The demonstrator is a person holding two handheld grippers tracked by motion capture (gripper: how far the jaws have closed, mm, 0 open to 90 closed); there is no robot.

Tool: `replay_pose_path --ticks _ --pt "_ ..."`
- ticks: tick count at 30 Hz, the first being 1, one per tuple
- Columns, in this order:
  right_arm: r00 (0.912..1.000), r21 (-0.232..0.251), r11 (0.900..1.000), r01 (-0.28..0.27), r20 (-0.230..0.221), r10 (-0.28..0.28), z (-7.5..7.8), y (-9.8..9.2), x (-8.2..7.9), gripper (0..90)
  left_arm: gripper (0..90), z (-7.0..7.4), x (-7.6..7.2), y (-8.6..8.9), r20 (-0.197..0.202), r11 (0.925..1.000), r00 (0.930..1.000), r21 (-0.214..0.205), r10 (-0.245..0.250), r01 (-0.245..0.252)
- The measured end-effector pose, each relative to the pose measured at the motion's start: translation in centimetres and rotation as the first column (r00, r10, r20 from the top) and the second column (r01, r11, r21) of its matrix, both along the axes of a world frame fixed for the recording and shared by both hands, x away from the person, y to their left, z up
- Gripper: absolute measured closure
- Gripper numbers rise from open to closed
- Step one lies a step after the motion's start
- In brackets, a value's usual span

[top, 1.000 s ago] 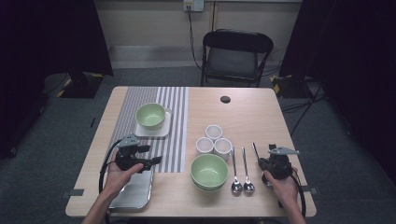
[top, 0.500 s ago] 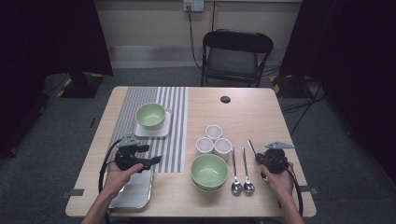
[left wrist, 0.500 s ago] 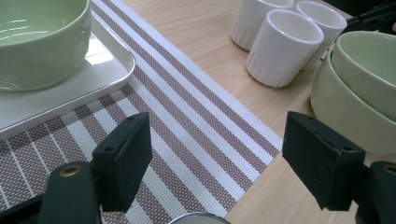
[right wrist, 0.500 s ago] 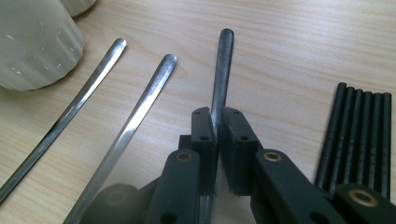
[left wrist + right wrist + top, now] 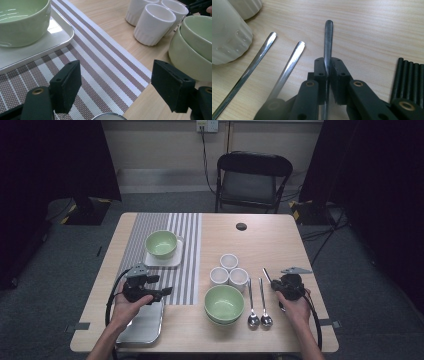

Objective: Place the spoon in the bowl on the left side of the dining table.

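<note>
Your right gripper [image 5: 271, 281] has drifted left across the table [image 5: 280, 240] since a second ago — it sat out near the right edge, and now it hangs just right of the two spoons [image 5: 258, 302] that lie side by side. Its jaws are clamped on a third spoon [image 5: 328, 47], handle pointing away from you; they have just been easing open a touch, yet the pads still pinch the metal. I'd judge you are bringing this spoon over to lay it in line with the other two, so the next thing is to lower and let go. Your left gripper [image 5: 115, 85] has kept its place over the striped mat [image 5: 170, 250], jaws wide apart with nothing between them — the tray [image 5: 142, 327] just near of it. No brand, label or writing can be read anywhere.
</note>
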State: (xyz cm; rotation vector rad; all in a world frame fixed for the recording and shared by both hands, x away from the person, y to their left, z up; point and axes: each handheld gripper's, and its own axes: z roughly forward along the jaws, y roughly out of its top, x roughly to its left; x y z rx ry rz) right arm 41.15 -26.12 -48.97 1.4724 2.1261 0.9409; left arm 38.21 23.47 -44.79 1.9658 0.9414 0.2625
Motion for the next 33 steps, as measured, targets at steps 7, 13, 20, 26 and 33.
replay_pose_path --ticks 7,13,20,26,33 --pt "0.9999 0.023 0.9997 0.012 0.01 -0.012 0.8 -1.1 -0.4 73.6 24.2 0.0 0.0 0.0 -0.002 1.0 1.0 -0.003 0.001 -0.001" --pt "1.0 0.013 0.9999 0.003 -0.003 -0.003 0.8 -2.0 -1.4 74.7 24.2 0.0 -0.1 -0.1 -0.003 1.0 1.0 0.001 0.0 0.0" --pt "0.999 -0.012 0.999 -0.042 -0.015 0.042 0.2 -1.7 -2.6 76.5 24.2 0.0 -0.1 -0.1 0.0 1.0 1.0 -0.001 0.001 -0.001" --pt "0.999 -0.051 0.9977 -0.045 0.002 0.045 0.2 -1.3 -2.7 81.5 24.2 0.1 -0.1 0.0 0.001 1.0 1.0 -0.002 0.007 -0.007" --pt "0.9996 -0.032 0.9993 -0.021 0.016 0.021 0.0 -1.0 -2.2 85.6 24.3 0.0 -0.1 -0.2 0.002 1.0 1.0 0.003 -0.001 0.001"
